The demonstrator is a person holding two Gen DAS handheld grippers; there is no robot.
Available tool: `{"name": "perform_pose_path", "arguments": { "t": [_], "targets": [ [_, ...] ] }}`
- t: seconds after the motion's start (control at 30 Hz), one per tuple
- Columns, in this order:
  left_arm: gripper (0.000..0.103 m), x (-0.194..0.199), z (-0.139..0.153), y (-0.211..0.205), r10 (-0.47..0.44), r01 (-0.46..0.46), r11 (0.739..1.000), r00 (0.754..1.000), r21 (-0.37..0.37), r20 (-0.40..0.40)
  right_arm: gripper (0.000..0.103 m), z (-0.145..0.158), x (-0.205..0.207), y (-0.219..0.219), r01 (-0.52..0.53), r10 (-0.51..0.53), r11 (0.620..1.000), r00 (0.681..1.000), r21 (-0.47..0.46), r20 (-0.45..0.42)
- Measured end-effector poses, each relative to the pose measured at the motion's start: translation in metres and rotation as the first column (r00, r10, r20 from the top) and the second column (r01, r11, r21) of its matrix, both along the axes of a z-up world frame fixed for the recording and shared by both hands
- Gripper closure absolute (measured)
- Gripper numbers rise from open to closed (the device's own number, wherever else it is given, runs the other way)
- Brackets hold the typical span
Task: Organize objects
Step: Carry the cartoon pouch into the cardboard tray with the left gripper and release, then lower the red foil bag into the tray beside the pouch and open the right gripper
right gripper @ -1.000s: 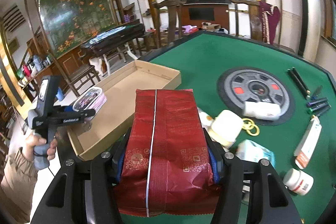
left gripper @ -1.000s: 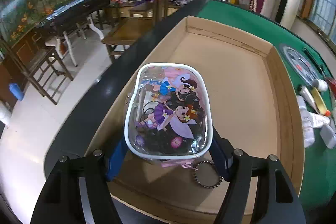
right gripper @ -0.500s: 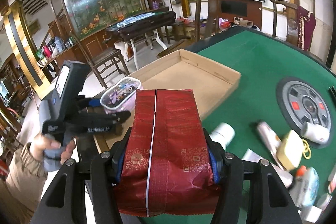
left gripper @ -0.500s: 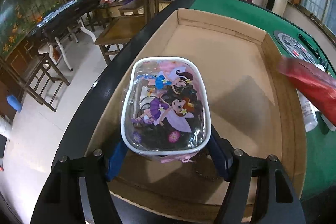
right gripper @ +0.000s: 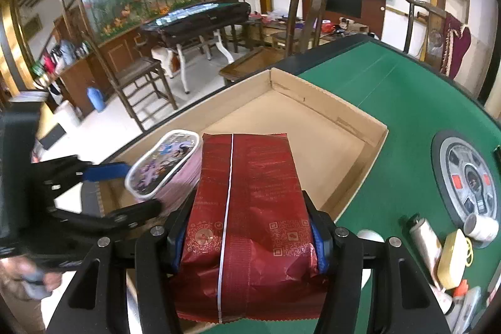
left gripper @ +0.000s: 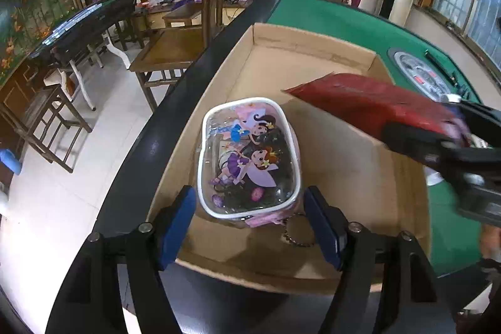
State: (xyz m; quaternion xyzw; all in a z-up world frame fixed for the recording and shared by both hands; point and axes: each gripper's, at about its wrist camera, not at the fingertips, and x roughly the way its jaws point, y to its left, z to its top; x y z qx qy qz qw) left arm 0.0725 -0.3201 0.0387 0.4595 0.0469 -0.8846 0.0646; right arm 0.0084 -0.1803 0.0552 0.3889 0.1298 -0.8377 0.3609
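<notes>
A clear pouch (left gripper: 249, 158) printed with cartoon fairies sits between the blue pads of my left gripper (left gripper: 249, 219), which is shut on it, low over the near left corner of a shallow cardboard box (left gripper: 313, 39). A bead-chain ring hangs under the pouch. My right gripper (right gripper: 249, 237) is shut on a dark red foil packet (right gripper: 247, 196), held over the box's (right gripper: 313, 146) near part, right beside the pouch (right gripper: 162, 165). In the left wrist view the red packet (left gripper: 360, 102) reaches in from the right with the blurred right gripper (left gripper: 454, 146) behind it.
The box lies on a green felt table (right gripper: 407, 102) by its dark rim. A round grey panel (right gripper: 469, 180) and several bottles and tubes (right gripper: 426, 240) lie right of the box. Wooden chairs (left gripper: 175, 49) and tiled floor are past the table's edge. A hand (right gripper: 28, 277) grips the left tool.
The right gripper has carried the red packet leftward, from over the green felt to over the box beside the pouch. The left gripper has stayed put with the pouch, tilting slightly.
</notes>
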Motion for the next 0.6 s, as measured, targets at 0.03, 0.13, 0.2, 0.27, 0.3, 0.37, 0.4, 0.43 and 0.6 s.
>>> {"name": "perform_pose_path", "arguments": {
  "t": [0.03,0.13,0.2,0.27,0.3,0.37,0.4,0.43,0.6],
  "targets": [
    [0.032,0.003,0.003,-0.001,-0.002,0.002,1.000,1.000,-0.001,-0.009,0.039,-0.003,-0.001,-0.004,0.006,-0.006,1.000,1.000,0.012,-0.002],
    [0.032,0.006,0.009,-0.002,0.004,-0.004,1.000,1.000,-0.008,-0.029,0.039,-0.015,-0.004,-0.013,0.014,-0.015,0.999,1.000,0.043,0.015],
    [0.032,0.006,0.012,-0.007,0.013,-0.013,1.000,0.999,0.001,-0.043,0.039,-0.020,0.001,-0.018,0.001,-0.002,0.999,1.000,0.052,0.022],
    [0.032,0.006,0.014,-0.010,0.029,-0.028,1.000,0.998,0.005,-0.050,0.039,-0.022,0.011,-0.023,-0.025,0.025,0.998,1.000,0.054,0.016],
    [0.032,0.005,0.014,-0.012,0.035,-0.035,0.999,0.998,0.009,-0.053,0.039,-0.023,0.015,-0.024,-0.039,0.038,0.998,0.999,0.046,0.027],
    [0.033,0.006,0.016,-0.017,0.050,-0.049,0.999,0.997,0.019,-0.061,0.037,-0.026,0.019,-0.026,-0.057,0.055,0.998,0.996,0.020,0.067],
    [0.033,0.007,0.017,-0.021,0.061,-0.060,0.998,0.996,0.027,-0.068,0.034,-0.027,0.020,-0.026,-0.069,0.068,0.998,0.994,0.004,0.090],
    [0.033,0.008,0.018,-0.025,0.070,-0.068,0.997,0.995,0.034,-0.073,0.032,-0.030,0.020,-0.025,-0.077,0.078,0.997,0.990,-0.012,0.115],
    [0.033,0.012,0.017,-0.032,0.096,-0.092,0.994,0.992,0.060,-0.078,0.024,-0.028,0.025,-0.011,-0.111,0.130,0.988,0.971,-0.106,0.200]
  ]
}}
